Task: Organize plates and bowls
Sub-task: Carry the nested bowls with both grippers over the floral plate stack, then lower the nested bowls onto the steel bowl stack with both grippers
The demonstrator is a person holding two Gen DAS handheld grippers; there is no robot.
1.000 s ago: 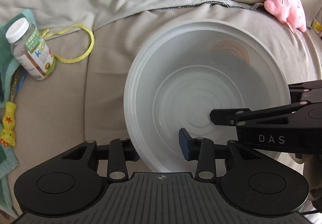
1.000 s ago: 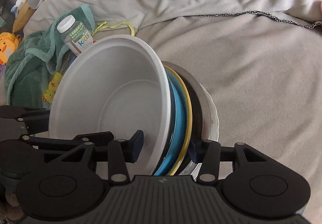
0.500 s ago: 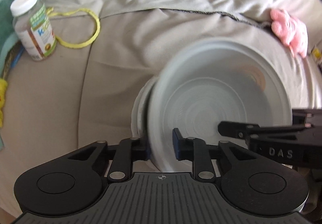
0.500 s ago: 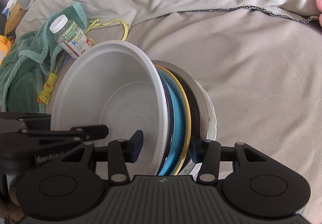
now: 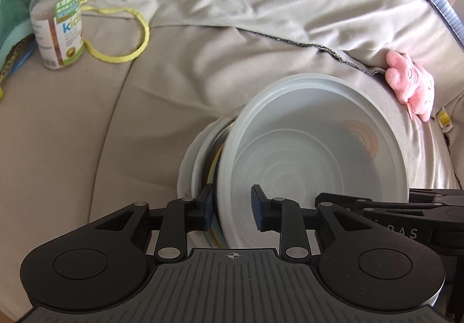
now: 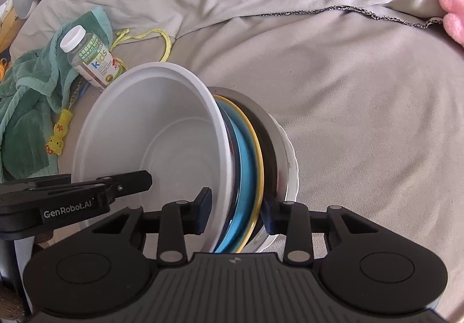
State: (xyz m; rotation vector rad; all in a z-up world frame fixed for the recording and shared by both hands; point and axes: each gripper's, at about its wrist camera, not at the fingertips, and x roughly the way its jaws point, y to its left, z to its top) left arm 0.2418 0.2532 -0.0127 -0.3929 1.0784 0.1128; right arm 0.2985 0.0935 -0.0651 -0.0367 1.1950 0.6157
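You've got the stack on edge above the couch cushion (image 6: 362,125), both grippers straddling its lower rim to keep it together. Left gripper (image 5: 230,211) easing open around the white bowl (image 5: 313,166); right gripper (image 6: 235,214) squeezing in on bowl plus about four plates (image 6: 246,166).

Open cushion (image 6: 362,125) right of dishes (image 6: 246,154)
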